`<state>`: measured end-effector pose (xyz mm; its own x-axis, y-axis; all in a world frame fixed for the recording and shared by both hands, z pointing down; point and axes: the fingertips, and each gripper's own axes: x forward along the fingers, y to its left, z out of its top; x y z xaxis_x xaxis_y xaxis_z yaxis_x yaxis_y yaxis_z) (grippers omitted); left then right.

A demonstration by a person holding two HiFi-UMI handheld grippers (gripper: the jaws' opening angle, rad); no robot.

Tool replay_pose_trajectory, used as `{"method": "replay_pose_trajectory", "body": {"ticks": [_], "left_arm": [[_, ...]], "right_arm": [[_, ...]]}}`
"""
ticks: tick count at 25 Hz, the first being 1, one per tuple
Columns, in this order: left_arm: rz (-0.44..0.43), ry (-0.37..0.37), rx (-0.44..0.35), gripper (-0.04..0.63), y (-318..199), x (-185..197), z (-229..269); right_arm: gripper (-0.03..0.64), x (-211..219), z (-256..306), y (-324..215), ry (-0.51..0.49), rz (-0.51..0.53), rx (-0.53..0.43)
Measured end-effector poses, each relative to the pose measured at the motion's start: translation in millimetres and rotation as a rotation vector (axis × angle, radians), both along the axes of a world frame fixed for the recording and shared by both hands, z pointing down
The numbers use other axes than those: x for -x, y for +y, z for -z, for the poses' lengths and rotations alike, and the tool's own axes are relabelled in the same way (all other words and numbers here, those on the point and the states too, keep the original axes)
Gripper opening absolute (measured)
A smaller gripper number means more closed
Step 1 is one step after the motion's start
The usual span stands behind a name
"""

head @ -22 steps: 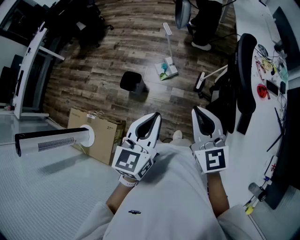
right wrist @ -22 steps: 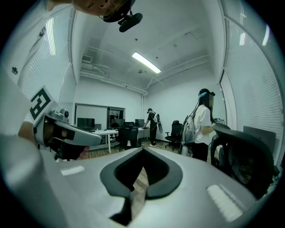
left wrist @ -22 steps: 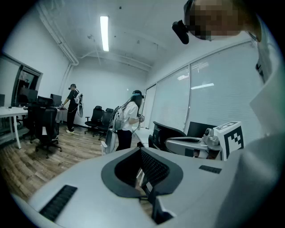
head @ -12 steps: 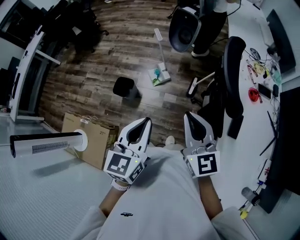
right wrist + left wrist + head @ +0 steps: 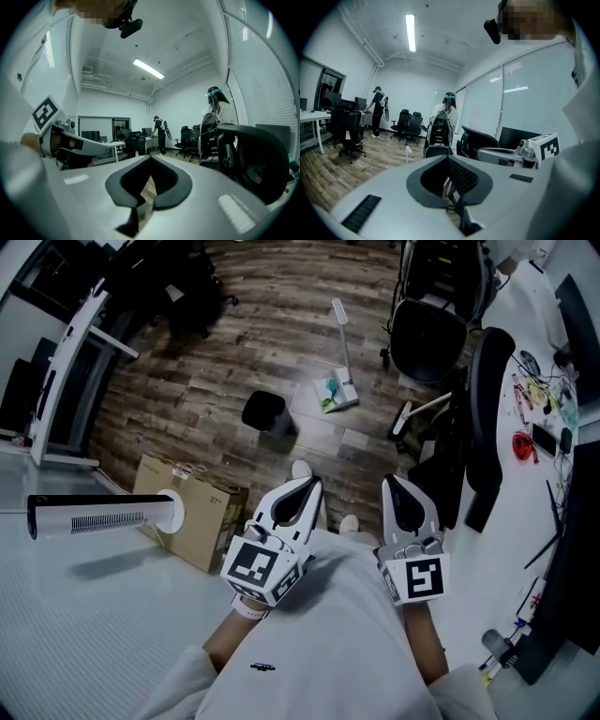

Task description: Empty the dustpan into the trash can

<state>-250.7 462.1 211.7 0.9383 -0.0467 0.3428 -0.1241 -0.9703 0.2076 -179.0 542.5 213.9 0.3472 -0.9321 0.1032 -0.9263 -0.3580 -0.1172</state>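
Approach was the step in hand, by my reading: you held the left gripper (image 5: 307, 486) and the right gripper (image 5: 396, 484) close to your body, side by side, well apart from everything on the wooden floor (image 5: 206, 381). The left one's fingers (image 5: 463, 177) were clenched on nothing, and the right's were pressed together, just as empty. The dustpan (image 5: 336, 396) stood toward the far side of the floor, its long white handle (image 5: 344, 338) upright, near an office chair (image 5: 431, 329). In its pan lay something teal with pale scraps; I could not tell what exactly. The black trash can (image 5: 266, 412) stood near it, to its left as you faced it, not touching, and nothing could be read in its dark inside. A cardboard box (image 5: 192, 512) sat at the wood's near left edge, its contents hidden. The next move, as I judged it, called for you to walk up, release one set of fingers and take the handle, keeping the pan level until it was over the can.
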Motion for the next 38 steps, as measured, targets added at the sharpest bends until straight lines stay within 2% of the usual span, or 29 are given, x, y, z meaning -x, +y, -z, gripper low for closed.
{"method": "replay_pose_trajectory", "body": {"ticks": [4,8,13,19,27,32,38], "left_arm": [[0.030,-0.020,0.030,0.006,-23.8,0.3,-10.9],[0.058,-0.010,0.063,0.006,-57.9,-17.4,-19.9],[0.071,-0.018,0.086,0.006,-125.0,-45.1,-26.2],[0.088,0.003,0.114,0.006,-222.0,-95.5,-26.2],[0.073,0.047,0.145,0.006,-356.5,-157.4,-10.4],[0.064,0.051,0.145,0.006,-403.3,-178.9,-16.6],[0.060,0.007,0.149,0.006,-421.6,-198.2,-27.5]], "right_arm": [[0.000,-2.4,-5.7,-19.4,-0.022,0.019,0.014],[0.000,-17.0,-12.4,-55.9,-0.026,0.051,0.035],[0.000,-40.9,-16.7,-130.2,-0.051,0.076,0.057],[0.000,-95.4,-15.7,-232.4,-0.053,0.085,0.095],[0.000,-166.1,-4.4,-361.3,-0.051,0.045,0.130],[0.000,-198.4,-6.0,-404.7,-0.040,0.013,0.140],[0.000,-223.9,-19.1,-423.7,-0.061,0.004,0.161]]}}
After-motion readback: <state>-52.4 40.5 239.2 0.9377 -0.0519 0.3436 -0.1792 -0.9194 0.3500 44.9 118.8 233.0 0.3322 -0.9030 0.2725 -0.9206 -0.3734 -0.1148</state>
